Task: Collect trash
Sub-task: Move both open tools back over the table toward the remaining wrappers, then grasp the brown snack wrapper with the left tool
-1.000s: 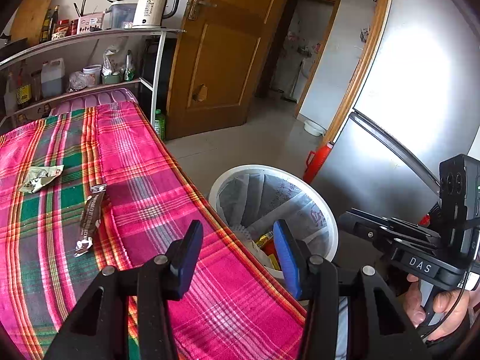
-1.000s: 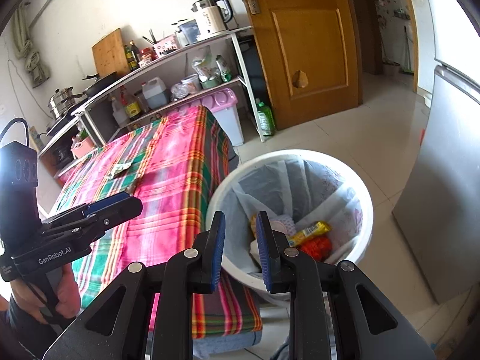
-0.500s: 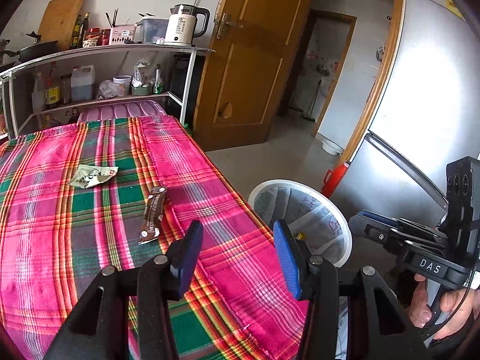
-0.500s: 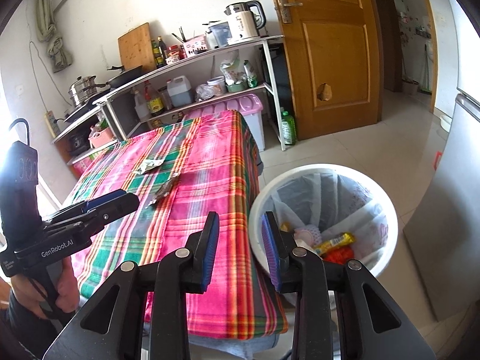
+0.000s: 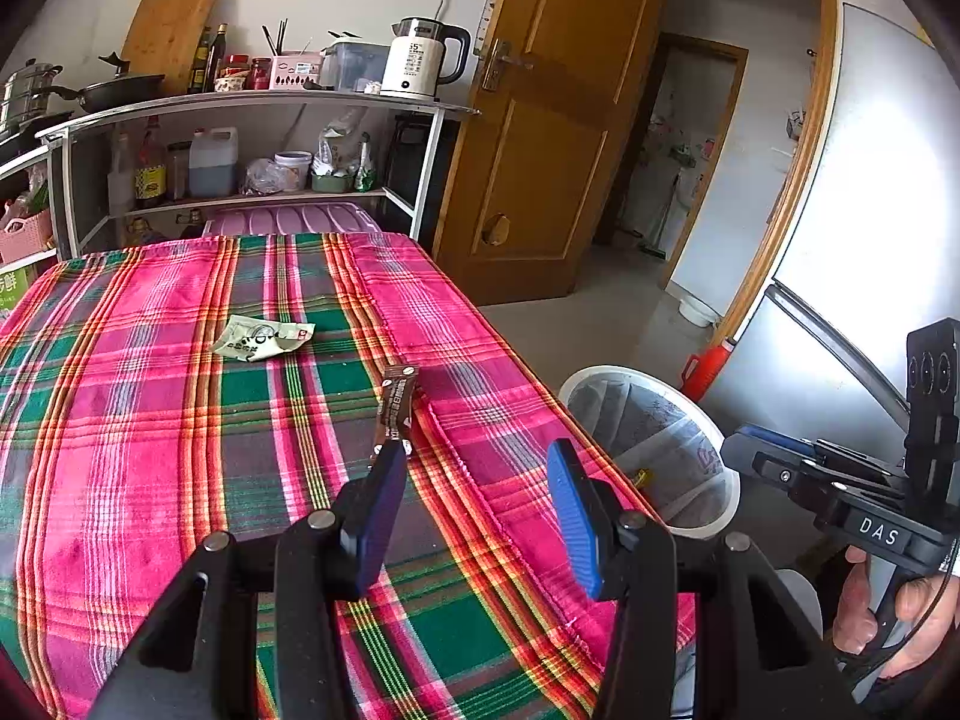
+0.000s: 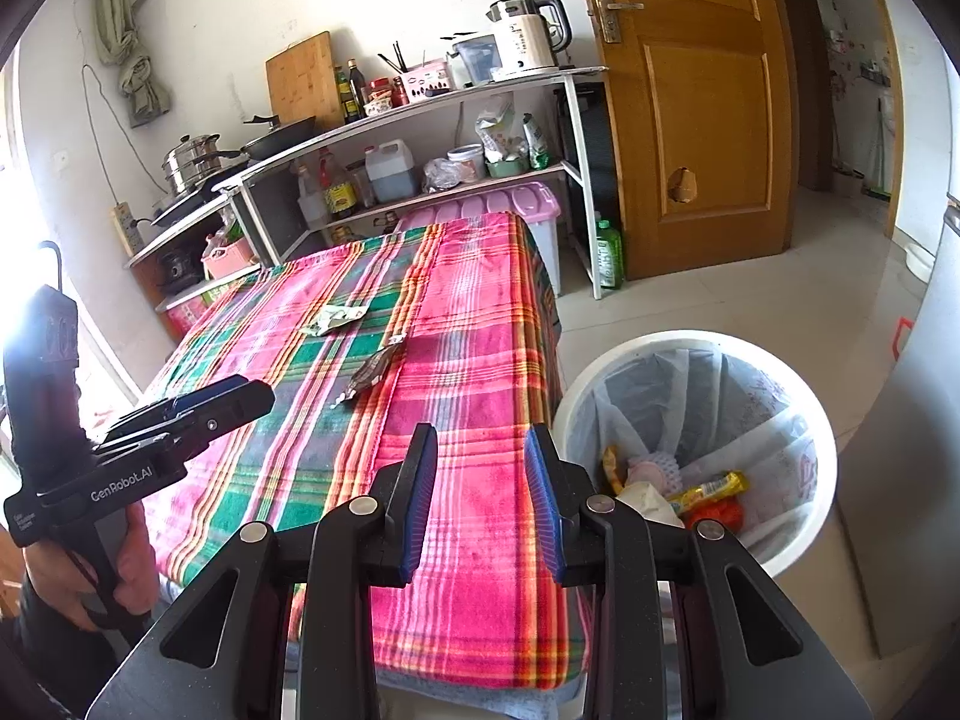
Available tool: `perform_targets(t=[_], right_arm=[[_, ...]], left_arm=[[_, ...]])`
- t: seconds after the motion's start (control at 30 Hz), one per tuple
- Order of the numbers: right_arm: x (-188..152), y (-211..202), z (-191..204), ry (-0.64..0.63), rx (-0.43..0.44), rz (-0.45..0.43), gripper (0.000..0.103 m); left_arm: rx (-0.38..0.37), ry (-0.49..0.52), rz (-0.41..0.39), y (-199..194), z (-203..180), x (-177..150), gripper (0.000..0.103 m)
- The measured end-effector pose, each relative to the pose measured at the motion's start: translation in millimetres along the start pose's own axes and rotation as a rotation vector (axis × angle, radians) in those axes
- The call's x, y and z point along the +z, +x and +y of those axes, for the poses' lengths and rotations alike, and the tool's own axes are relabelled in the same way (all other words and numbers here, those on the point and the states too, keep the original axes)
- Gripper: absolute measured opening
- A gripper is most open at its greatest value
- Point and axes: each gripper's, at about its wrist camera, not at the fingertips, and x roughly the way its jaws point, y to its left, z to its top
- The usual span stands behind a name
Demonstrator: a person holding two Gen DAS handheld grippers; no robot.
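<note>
Left wrist — brown wrapper (image 5: 396, 405) beyond claw (image 5: 474, 516)

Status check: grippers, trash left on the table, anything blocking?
Left gripper open, empty. Right gripper open, empty. Brown wrapper and pale crumpled wrapper on the tablecloth; bin beside the table. Path clear.

Left wrist view: low over the desk (image 5: 150, 420) near edge, facing along it toward the shelf (image 5: 240, 99) and door (image 5: 540, 150). Right wrist view: at the near right corner, angled down, bin (image 6: 690, 348) close. Shared: desk (image 6: 480, 360), shelf (image 6: 420, 102), door (image 6: 690, 120), bin (image 5: 606, 375).
</note>
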Motion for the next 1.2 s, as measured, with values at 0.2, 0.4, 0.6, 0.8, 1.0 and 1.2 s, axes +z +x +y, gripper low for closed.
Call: perform_targets(t=[0.2,0.4,0.6,0.8,1.0,1.2], right_arm=[[2,10,6,-0.013,0.017,0.012,0.031],[5,22,9,-0.021,0.021,0.028,0.031],[8,35,8,-0.022,0.022,0.042,0.031],[10,51,3,-0.013,0.026,0.063,0.031],[11,64,-5,-0.002,0.031,0.079,0.031],[13,71,-8,0.004,0.029,0.085,0.031]], left_arm=[[0.027,-0.016,0.007,3,12,0,0.051],[0.046,-0.023,0.026,18,21,1,0.051],[0.067,-0.026,0.06,42,29,5,0.051],[0.079,-0.025,0.11,71,33,9,0.051],[0.085,-0.034,0.177,100,34,12,0.051],[0.098,-0.018,0.222,114,28,14,0.042]])
